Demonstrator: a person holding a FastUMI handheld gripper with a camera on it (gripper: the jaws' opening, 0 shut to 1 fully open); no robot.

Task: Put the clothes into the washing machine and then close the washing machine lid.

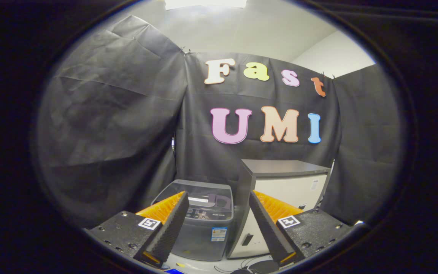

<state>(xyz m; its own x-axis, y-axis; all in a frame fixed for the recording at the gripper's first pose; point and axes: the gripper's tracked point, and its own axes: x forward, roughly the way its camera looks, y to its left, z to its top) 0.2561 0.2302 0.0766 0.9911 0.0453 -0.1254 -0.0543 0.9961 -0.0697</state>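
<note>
A small grey top-loading washing machine (pixel 203 224) stands on the floor against the black cloth wall, some way beyond my fingers. Its dark see-through lid (pixel 200 192) lies flat and closed on top, with a control panel along the front. My gripper (pixel 217 199) is open, well back from the machine, with nothing between its fingers (pixel 173 217). The machine shows through the gap between the two fingers.
A white cabinet (pixel 283 190) with a dark grey top stands close to the right of the washing machine. Black cloth walls close the booth at the back and on both sides. Some cables lie on the pale floor (pixel 219 264) before the cabinet.
</note>
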